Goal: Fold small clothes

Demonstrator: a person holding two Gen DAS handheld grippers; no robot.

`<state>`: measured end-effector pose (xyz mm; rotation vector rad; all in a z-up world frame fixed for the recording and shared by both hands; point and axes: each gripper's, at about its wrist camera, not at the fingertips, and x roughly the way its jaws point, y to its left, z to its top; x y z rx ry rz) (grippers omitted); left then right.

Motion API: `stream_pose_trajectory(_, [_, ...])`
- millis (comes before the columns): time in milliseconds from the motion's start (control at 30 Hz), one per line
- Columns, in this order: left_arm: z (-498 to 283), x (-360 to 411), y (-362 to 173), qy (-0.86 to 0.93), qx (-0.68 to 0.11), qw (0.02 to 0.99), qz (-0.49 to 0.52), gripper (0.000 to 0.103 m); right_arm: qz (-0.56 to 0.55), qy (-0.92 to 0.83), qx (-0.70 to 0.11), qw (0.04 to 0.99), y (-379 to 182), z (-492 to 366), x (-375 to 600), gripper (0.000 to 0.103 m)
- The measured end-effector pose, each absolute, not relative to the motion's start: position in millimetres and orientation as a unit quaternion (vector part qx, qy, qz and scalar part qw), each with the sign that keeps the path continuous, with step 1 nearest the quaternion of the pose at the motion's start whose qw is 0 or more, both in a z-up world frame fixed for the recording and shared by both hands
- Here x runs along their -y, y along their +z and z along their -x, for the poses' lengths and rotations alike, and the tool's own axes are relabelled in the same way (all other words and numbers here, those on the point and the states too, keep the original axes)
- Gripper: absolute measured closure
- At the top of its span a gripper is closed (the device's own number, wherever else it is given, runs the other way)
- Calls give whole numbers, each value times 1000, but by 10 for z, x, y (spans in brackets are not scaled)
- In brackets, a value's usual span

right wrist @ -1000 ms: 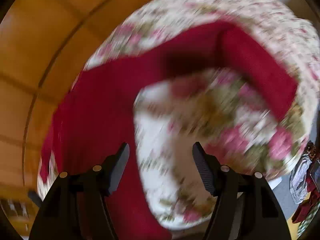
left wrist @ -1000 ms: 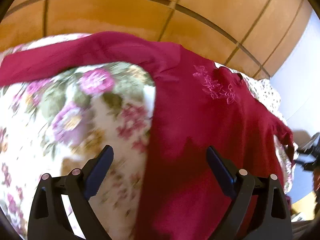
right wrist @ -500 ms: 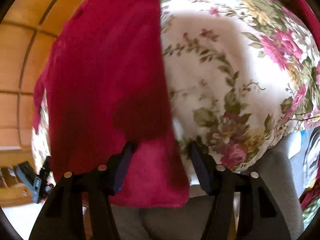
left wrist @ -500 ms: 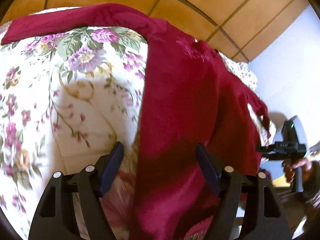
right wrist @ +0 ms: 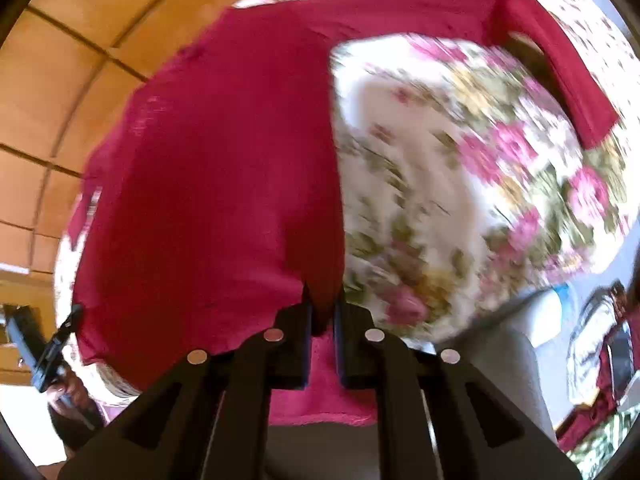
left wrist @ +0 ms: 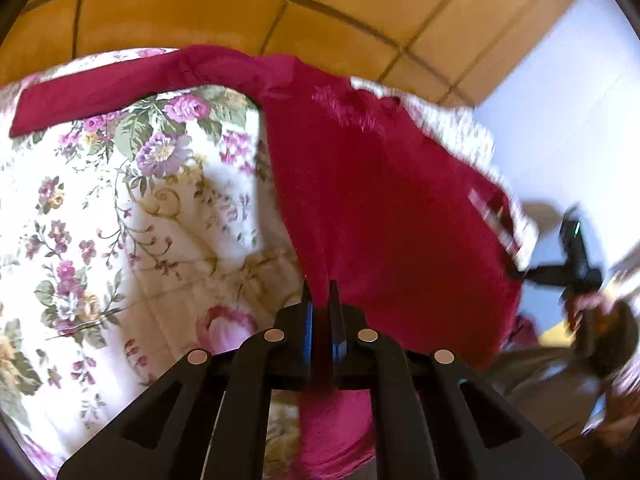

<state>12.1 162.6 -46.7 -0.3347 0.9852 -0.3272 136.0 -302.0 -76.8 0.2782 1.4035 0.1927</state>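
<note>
A crimson long-sleeved top [left wrist: 384,208] lies spread on a worktop covered by a floral cloth [left wrist: 120,216], its hem at the near edge and its collar, with pale embroidery beside it, at the far side; one sleeve stretches out flat to the left across the flowers, and tiled flooring shows beyond. The left gripper [left wrist: 320,300] is clamped on the near hem at the garment's left corner, a thin ridge of fabric pinched between its closed jaws. The right gripper [right wrist: 322,312] is likewise closed on the hem at the opposite corner, with a flap of the same knit hanging below its jaws over the worktop's edge. Judged from its drape and creasing, the top is light, soft and limp: it will sag between the two holds, offer no stiffness of its own, and may slide on the smooth cloth beneath. Corner holds on the hem appear the sound choice, since both layers can be carried together; a shallow pinch risks slipping off one layer. Motion blur obscures the finer detail of the weave.
</note>
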Motion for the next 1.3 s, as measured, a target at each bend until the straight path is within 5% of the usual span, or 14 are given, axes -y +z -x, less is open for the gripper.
stream_pose_trajectory(133, [-111, -1576, -914, -124, -511, 840, 132, 100, -54, 72, -684, 723, -1081, -1494, 2706, 86])
stream_pose_trajectory(200, [-89, -1640, -912, -131, -497, 844, 155, 99, -55, 66, -686, 723, -1095, -1544, 2646, 65])
stream_pose_trajectory(233, [-82, -1668, -882, -132, -490, 846, 162, 96, -67, 67, -680, 727, -1062, -1565, 2656, 63])
stream_pose_trajectory(300, [-97, -1713, -836, -127, -481, 851, 167, 79, -97, 61, -649, 752, -887, -1647, 2737, 48])
stream_pose_trajectory(367, [-75, -1817, -750, -111, -459, 865, 170, 51, -112, 48, -618, 777, -730, -1719, 2798, 38])
stream_pose_trajectory(533, [-201, -1928, -659, -90, -430, 874, 207, 26, -120, 43, -584, 801, -591, -1840, 2844, 32])
stream_pose_trajectory(600, [-320, -1923, -674, -82, -425, 874, 221, 25, -107, 44, -576, 809, -595, -1938, 2729, 20])
stream_pose_trajectory(867, [-853, -2102, -732, -19, -398, 873, 280, 20, 16, 34, -522, 852, -585, -2034, 2417, 3])
stream_pose_trajectory(1100, [-1281, -2471, -603, 43, -379, 871, 309, 20, 25, 28, -510, 859, -679, -2363, 2305, 2])
stream_pose_trajectory(1300, [-2051, -1947, -180, 1, -348, 916, 198, 20, -19, 43, -543, 838, -852, -2495, 2280, 2])
